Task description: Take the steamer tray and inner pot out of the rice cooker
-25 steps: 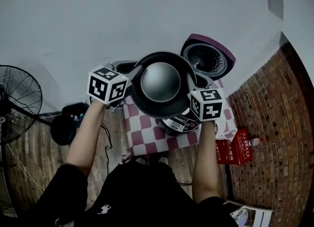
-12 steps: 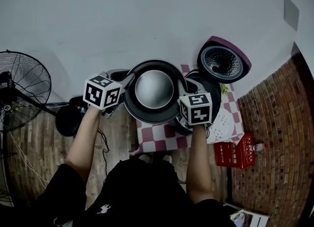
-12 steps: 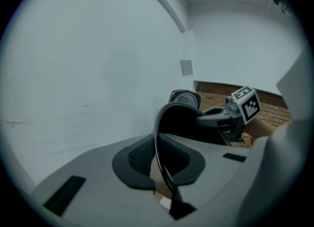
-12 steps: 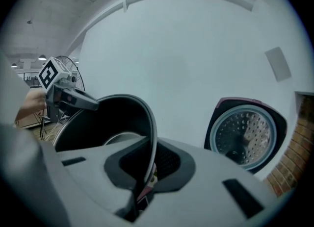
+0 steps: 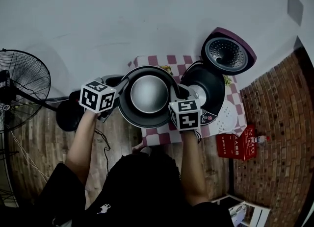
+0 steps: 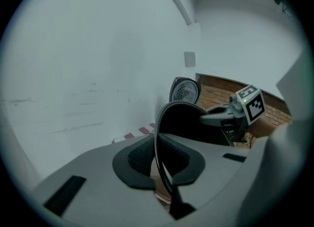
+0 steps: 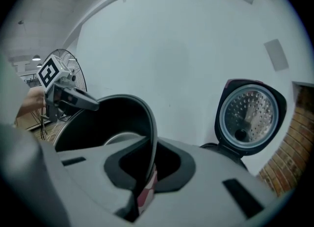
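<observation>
The dark inner pot [image 5: 147, 96], with its shiny grey bottom showing inside, hangs in the air over the left part of the checkered table [image 5: 162, 60]. My left gripper [image 5: 120, 89] is shut on its left rim, and my right gripper [image 5: 177, 94] is shut on its right rim. In the left gripper view the thin pot rim [image 6: 164, 138] runs between the pads of the left gripper [image 6: 159, 160]. The right gripper view shows the same pot [image 7: 113, 123] pinched by the right gripper [image 7: 147, 167]. The rice cooker [image 5: 203, 86] stands open to the right, lid [image 5: 228, 52] raised. A white perforated steamer tray [image 5: 226, 118] lies on the table beside it.
A standing fan [image 5: 19, 88] is on the floor at the left, with a black round object [image 5: 68, 115] near it. A red box [image 5: 235, 145] sits on the brick floor at the right. A white wall lies behind the table.
Both grippers have carried the pot left and downward, away from the cooker. The cooker's open body, covered by the pot before, now shows to the right.
</observation>
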A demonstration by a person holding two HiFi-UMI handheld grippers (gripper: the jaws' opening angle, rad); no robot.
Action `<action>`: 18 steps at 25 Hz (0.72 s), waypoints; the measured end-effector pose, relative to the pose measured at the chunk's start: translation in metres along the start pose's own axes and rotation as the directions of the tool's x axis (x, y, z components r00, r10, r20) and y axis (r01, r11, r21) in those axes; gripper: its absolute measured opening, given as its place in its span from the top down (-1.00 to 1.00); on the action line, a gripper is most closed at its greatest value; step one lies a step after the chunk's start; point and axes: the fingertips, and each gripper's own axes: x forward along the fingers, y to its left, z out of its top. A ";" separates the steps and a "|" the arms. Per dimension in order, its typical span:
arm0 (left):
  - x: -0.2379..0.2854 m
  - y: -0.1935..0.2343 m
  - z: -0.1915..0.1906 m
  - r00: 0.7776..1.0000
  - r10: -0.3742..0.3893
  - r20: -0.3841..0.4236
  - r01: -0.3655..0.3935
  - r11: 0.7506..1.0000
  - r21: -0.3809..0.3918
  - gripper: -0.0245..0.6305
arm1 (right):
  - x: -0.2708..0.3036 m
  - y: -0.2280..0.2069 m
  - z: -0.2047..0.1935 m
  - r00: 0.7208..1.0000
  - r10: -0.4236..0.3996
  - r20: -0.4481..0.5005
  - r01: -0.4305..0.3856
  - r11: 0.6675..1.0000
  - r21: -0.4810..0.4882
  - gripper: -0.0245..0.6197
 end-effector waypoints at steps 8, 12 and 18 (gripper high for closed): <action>-0.014 -0.016 -0.044 0.998 -0.003 -0.058 0.003 1.000 0.004 0.85 | -0.020 0.029 -0.044 0.999 -0.037 0.011 0.036 0.998 0.049 0.89; -0.017 -0.025 -0.077 0.993 0.008 -0.118 -0.007 1.000 0.005 0.85 | -0.025 0.048 -0.082 0.999 -0.037 -0.021 0.039 0.994 0.098 0.90; -0.005 -0.020 -0.100 0.980 -0.032 -0.198 0.047 0.997 0.068 0.85 | -0.019 0.062 -0.116 0.995 -0.100 -0.028 0.103 0.978 0.183 0.90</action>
